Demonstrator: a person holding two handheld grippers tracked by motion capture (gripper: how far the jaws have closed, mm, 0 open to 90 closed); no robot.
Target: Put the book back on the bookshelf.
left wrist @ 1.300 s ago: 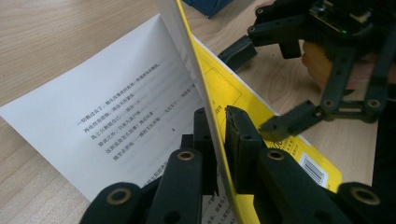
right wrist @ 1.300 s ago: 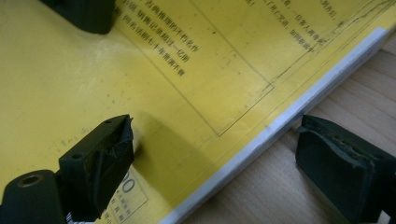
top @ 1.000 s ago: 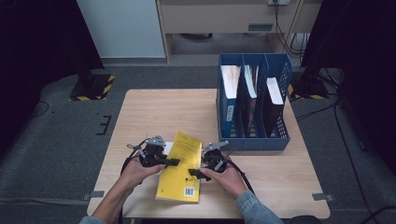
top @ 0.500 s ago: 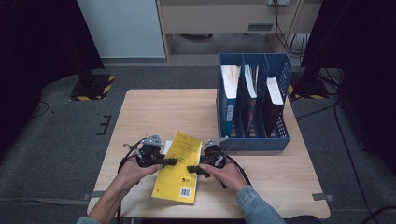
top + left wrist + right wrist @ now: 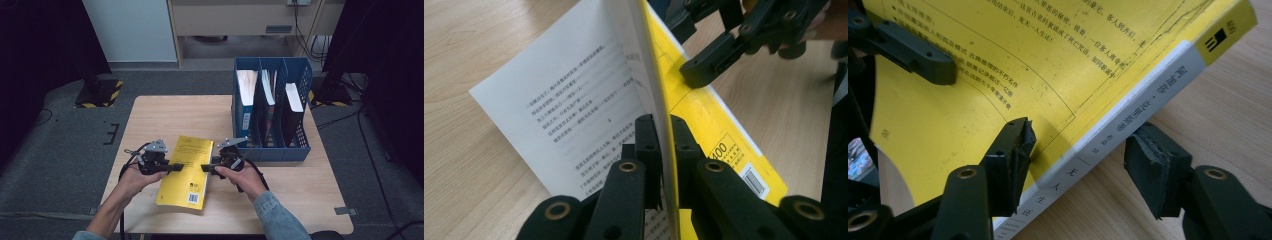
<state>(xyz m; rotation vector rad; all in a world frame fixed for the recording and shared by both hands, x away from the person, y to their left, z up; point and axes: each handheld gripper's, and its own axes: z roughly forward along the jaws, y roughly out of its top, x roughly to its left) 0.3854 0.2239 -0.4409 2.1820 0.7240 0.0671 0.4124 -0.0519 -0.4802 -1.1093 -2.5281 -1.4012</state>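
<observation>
A yellow paperback (image 5: pixel 186 170) lies near the front of the wooden table (image 5: pixel 165 115), between both grippers. My left gripper (image 5: pixel 175 166) is shut on the free edge of the yellow cover (image 5: pixel 724 135). That cover is raised off a white printed page (image 5: pixel 574 110), with my left gripper (image 5: pixel 663 131) clamped on its rim. My right gripper (image 5: pixel 206 168) is at the spine side. Its jaws have just been closing and straddle the white spine (image 5: pixel 1128 115). One pad (image 5: pixel 1018 145) rests against the cover, while the other pad (image 5: pixel 1155 167) stands just off the spine, so my right gripper (image 5: pixel 1088 152) is open.
A blue three-slot file rack (image 5: pixel 272 145) holding books and folders stands at the table's right rear, close behind my right hand. Bare tabletop lies to the left and behind the book. The table's front edge is just below the book.
The right gripper's jaws have narrowed around the book's spine and that hand has risen slightly. The left gripper has stayed clamped on the cover.
</observation>
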